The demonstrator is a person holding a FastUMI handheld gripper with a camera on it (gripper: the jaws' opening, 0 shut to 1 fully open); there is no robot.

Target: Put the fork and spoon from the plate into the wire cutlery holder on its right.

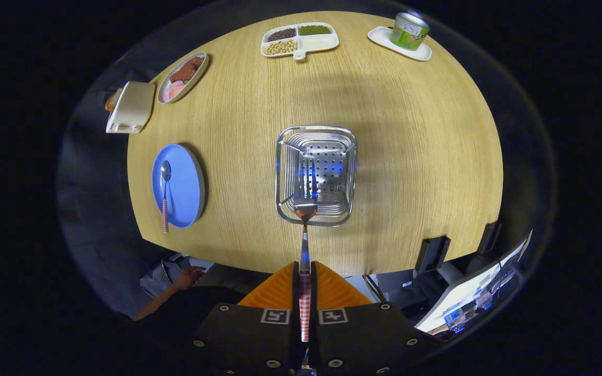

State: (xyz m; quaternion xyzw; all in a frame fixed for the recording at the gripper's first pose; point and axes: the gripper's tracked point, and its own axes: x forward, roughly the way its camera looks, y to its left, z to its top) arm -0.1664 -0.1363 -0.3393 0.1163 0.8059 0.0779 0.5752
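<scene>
The tongs (305, 271) grip the checked-handled steel fork (305, 209) above the square wire cutlery holder (350, 156); next it should be lowered and released.

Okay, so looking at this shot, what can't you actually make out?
- Fork: in the gripper view, the lower end of its handle is hidden between the tool fingers shut on it.
- Fork tines: lost against the shiny wire cutlery holder behind them.
- Spoon on the blue plate: too small to tell its bowl's tilt.
- Can: label too small and blurred.
</scene>
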